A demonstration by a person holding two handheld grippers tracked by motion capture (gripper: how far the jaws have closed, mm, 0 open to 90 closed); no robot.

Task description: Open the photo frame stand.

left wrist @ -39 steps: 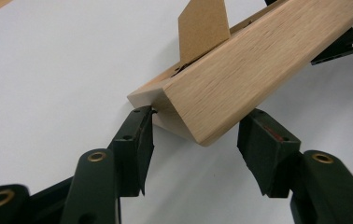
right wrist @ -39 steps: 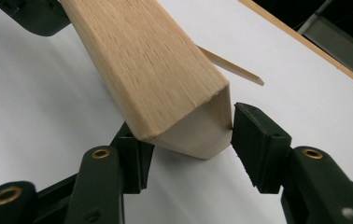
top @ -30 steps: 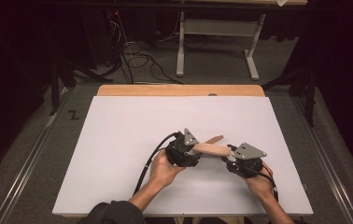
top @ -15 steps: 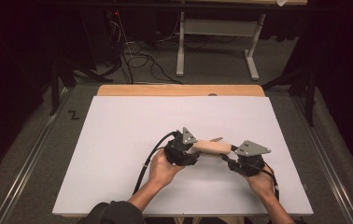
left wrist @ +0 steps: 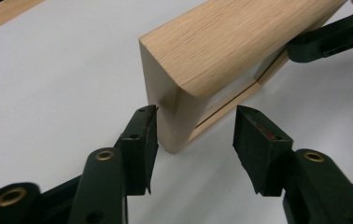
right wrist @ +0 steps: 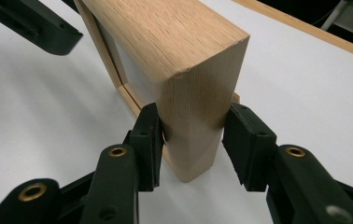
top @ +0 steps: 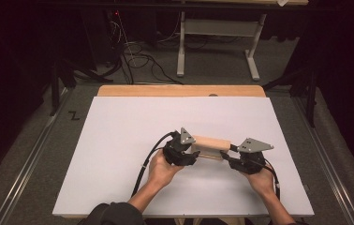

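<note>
The white bench (top: 119,154) was brightly and evenly lit from above, while the room around it lay in darkness. Shadows stayed soft. Both close views were sharp, slightly blurred at the nearest edges.

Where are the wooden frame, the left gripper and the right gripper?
wooden frame (top: 211,142), high view, top face.
left gripper (left wrist: 195,133), left gripper view, between its fingertips.
right gripper (right wrist: 191,135), right gripper view, between its fingertips.
</note>
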